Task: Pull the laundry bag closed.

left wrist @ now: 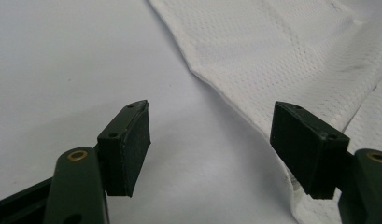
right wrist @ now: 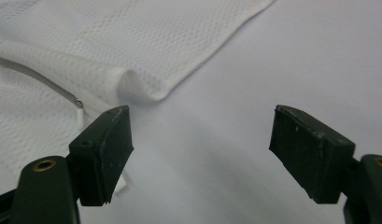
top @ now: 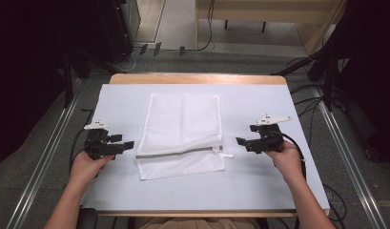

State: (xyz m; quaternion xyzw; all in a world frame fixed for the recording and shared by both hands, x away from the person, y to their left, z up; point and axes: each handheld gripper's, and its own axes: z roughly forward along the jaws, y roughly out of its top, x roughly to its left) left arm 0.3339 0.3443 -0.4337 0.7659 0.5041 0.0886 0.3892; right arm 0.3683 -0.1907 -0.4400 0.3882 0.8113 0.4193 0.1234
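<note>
the white mesh bag (top: 182,136) lay zipped at mid-desk (top: 259,186) between the wide-open, empty left claw (top: 127,144) and right claw (top: 240,141), where a shallow pinch could have slipped off its thin fabric.

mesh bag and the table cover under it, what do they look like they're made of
Mesh bag: looks like thin white synthetic netting, matte; the gripper views show rows of tiny holes and soft folds. Its zipper reads grey, possibly metal or plastic; I can't tell which.
Table cover: a smooth, pale, matte sheet, perhaps paper or vinyl, with no visible weave. A wooden table edge shows beyond it.
</note>
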